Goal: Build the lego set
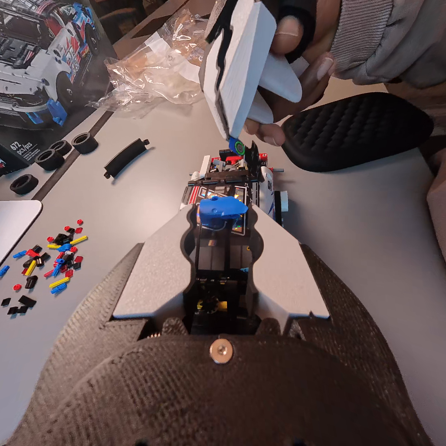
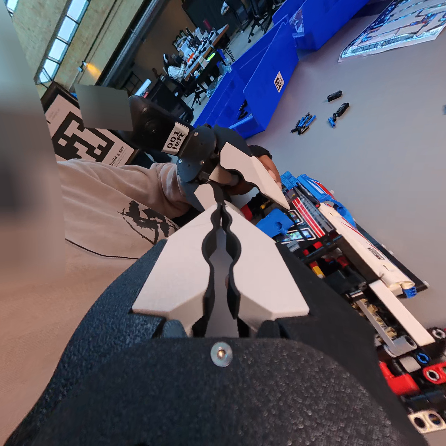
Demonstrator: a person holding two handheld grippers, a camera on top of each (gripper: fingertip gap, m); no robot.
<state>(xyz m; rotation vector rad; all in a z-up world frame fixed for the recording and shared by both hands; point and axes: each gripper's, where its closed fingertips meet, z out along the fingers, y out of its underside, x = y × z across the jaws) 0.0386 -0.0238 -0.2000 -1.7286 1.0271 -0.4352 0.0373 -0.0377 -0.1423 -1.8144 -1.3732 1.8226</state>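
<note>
The partly built lego car (image 1: 231,183) stands on the grey table, its white side panel clear in the right wrist view (image 2: 357,243). My left gripper (image 1: 222,213) straddles the car's body with both fingers against its sides, so it is shut on the car. A blue lego piece (image 1: 223,207) sits on the car's top between the fingertips, also seen in the right wrist view (image 2: 272,223). My right gripper (image 1: 230,137) comes down from above, shut on a small blue piece with a round green sticker (image 1: 237,146), just over the car's far end. In its own view the right gripper (image 2: 220,207) hides that piece.
The set's box (image 1: 36,72), clear plastic bags (image 1: 156,72), several black tyres (image 1: 55,154), a curved black piece (image 1: 126,156) and a heap of small loose pieces (image 1: 55,255) lie to the left. Blue bins (image 2: 265,79), an instruction sheet (image 2: 391,31) and more loose pieces (image 2: 304,123) lie beyond the car. The tips of one gripper are about 6 cm away from the tips of the other.
</note>
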